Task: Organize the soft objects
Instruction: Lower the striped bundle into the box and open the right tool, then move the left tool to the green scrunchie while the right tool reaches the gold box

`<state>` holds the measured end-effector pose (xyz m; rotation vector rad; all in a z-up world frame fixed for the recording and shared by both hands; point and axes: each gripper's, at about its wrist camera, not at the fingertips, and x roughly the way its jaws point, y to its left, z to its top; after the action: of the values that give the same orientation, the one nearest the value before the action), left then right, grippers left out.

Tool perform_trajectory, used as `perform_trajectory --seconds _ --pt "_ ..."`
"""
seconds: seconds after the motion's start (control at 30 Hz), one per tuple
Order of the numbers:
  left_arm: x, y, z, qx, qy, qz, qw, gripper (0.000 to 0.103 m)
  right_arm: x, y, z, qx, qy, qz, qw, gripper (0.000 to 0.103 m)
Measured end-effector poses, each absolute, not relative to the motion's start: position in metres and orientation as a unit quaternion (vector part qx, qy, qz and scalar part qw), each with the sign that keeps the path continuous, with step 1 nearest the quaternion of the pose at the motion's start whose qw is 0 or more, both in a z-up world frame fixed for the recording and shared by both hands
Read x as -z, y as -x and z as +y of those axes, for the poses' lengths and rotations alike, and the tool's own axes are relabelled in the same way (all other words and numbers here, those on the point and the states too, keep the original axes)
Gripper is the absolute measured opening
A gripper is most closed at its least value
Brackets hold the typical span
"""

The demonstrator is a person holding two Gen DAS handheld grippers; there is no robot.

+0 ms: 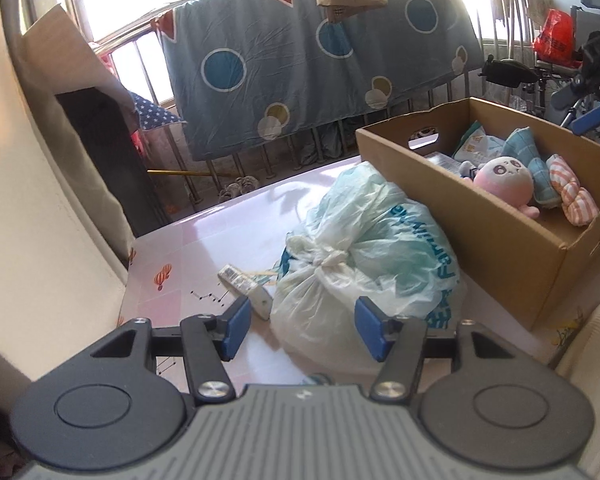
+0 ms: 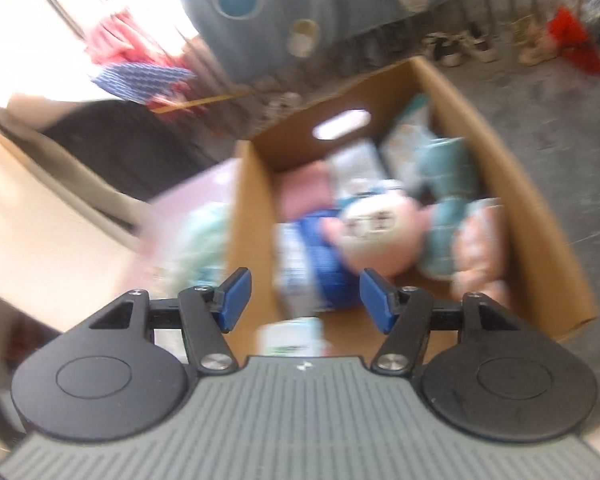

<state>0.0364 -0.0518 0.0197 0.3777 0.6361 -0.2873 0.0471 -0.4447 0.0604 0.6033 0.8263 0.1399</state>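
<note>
A cardboard box stands on the pink table at the right and holds soft things: a pink octopus plush, a teal pillow and a striped orange cloth. A knotted plastic bag lies on the table beside the box, just ahead of my open, empty left gripper. My right gripper is open and empty above the near end of the box. That view is blurred; the pink plush and blue packs show inside.
A small white barcoded item lies on the pink tabletop left of the bag. A blue spotted quilt hangs on a railing behind. A dark cabinet stands at the far left. A cream cushion edge is at the right.
</note>
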Motion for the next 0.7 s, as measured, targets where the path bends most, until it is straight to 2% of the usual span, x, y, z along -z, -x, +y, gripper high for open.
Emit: perform_trajectory --seconds 0.27,0.47,0.7 --pt "-0.003 -0.018 -0.001 0.059 -0.178 0.327 0.926 0.059 -0.052 -0.083 -0.335 -0.202 -0.307 0.394 0.842 0.063" --pt "0.011 -0.017 0.036 -0.021 -0.2 0.335 0.92 0.059 -0.039 -0.128 -0.242 -0.26 -0.249 0.431 0.827 0.065" --pt "0.03 -0.045 0.071 -0.039 -0.171 0.368 0.913 0.057 -0.022 -0.195 -0.154 -0.285 -0.175 0.466 0.82 0.068"
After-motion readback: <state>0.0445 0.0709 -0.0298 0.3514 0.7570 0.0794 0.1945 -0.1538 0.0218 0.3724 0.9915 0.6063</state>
